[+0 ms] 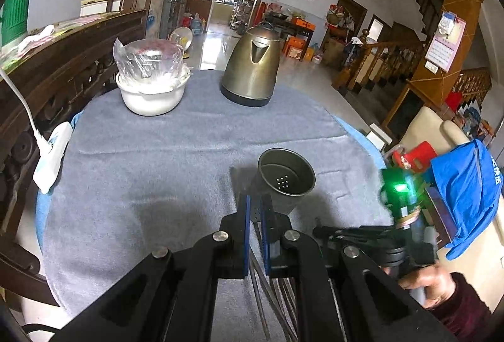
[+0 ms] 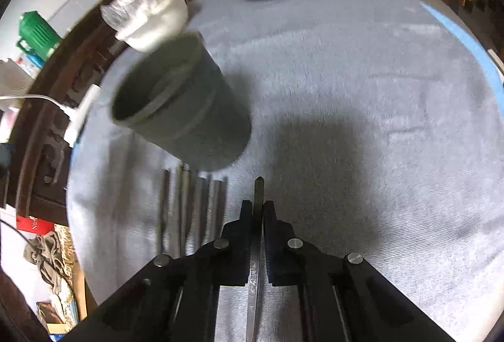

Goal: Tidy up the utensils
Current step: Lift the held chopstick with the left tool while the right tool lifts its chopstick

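The right gripper [image 2: 258, 209] is clamped on one metal chopstick [image 2: 257, 197], whose long axis runs along the fingers, tip forward. The perforated metal utensil cup [image 2: 179, 102] stands ahead and to its left on the grey tablecloth [image 2: 362, 83], beyond four more chopsticks [image 2: 189, 209]. The left gripper [image 1: 255, 209], just behind the cup, is nearly shut; whether it grips anything I cannot tell

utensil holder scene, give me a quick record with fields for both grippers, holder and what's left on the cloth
left gripper: jaws nearly closed, what they hold is unclear
right gripper: jaws shut on one metal chopstick
utensil holder: dark metal cup with holes in its base, empty, appears upright on the cloth
loose chopsticks: several lying side by side near the holder
grey cloth: covers the round table
kettle: far side of the table
white bowl: left of the kettle, plastic-wrapped contents
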`<state>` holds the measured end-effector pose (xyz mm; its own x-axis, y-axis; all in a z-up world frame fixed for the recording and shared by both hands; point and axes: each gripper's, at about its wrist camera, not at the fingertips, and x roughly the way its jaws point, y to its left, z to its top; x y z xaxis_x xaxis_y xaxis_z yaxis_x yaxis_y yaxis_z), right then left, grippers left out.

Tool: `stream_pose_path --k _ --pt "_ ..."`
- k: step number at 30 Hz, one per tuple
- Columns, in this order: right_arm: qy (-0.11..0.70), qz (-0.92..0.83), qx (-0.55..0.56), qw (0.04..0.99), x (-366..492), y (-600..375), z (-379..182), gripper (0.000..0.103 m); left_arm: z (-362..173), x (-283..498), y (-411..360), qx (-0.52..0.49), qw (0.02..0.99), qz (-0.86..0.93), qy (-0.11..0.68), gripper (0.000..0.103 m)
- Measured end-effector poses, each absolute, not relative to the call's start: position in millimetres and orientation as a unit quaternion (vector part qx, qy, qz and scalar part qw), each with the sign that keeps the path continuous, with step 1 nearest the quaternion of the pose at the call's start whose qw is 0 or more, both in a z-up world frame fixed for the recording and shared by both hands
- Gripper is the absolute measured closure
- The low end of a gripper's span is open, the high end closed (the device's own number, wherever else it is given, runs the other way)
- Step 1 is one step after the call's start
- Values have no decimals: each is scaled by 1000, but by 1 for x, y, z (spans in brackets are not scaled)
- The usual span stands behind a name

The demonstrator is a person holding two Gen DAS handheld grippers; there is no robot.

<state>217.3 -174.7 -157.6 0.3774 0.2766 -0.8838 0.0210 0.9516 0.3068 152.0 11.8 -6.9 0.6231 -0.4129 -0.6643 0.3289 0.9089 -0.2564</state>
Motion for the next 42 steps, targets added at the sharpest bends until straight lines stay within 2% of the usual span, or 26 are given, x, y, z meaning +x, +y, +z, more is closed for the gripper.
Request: stream_pose_path --k 9,16,30,42 --pt "485 105 141 857 194 -181 -104 97 -44 180 25 -100 859 -205 457 96" --pt "481 109 155 856 197 -185 -105 97 -97 208 21 -98 828 -168 525 96" --pt "456 127 169 865 192 -196 -87 97 -138 258 -9 -84 798 -141 580 93" --pt "453 128 177 864 188 -208 -89 97 -148 262 -16 -90 793 -152 584 93"
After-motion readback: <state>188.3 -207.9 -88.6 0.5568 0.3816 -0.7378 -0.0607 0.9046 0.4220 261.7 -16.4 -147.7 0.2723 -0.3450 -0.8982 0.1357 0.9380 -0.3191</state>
